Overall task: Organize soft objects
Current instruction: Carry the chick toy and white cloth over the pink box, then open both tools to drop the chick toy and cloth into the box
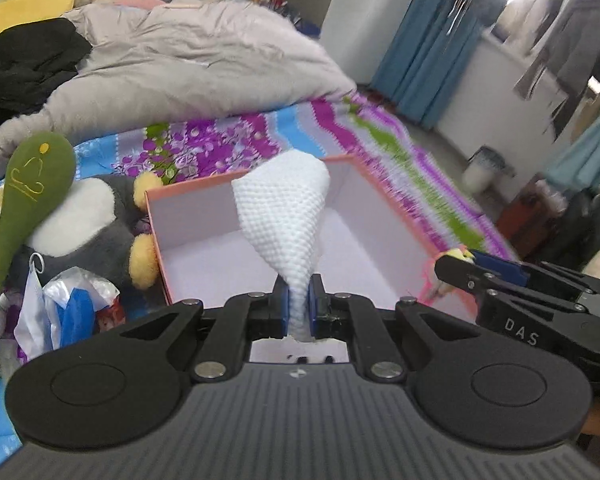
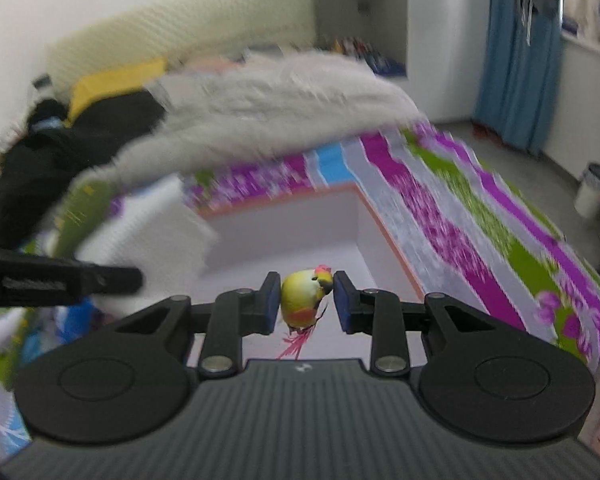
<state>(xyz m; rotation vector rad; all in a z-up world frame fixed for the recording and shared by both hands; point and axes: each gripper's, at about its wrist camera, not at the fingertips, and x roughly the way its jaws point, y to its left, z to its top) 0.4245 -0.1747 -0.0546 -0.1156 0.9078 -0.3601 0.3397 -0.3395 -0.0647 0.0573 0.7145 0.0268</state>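
**Both claws loaded over the open box**

While the open box (image 1: 204, 256) sits on the bed just ahead of both claws, each one carries a soft thing toward it. The left claw (image 1: 299, 304) is pinched narrow on the gathered end of a white waffle cloth (image 1: 284, 216), so the cloth fans out above the box's floor rather than dragging on the bed. Just right of it, the right claw (image 2: 307, 300) holds a small yellow toy bird (image 2: 302, 298) between its pads, its pink tail feathers hanging below, poised over the box's near corner. Left of the left claw, a plush penguin (image 1: 80, 232) and a green padded spoon (image 1: 28, 184) wait outside the box.
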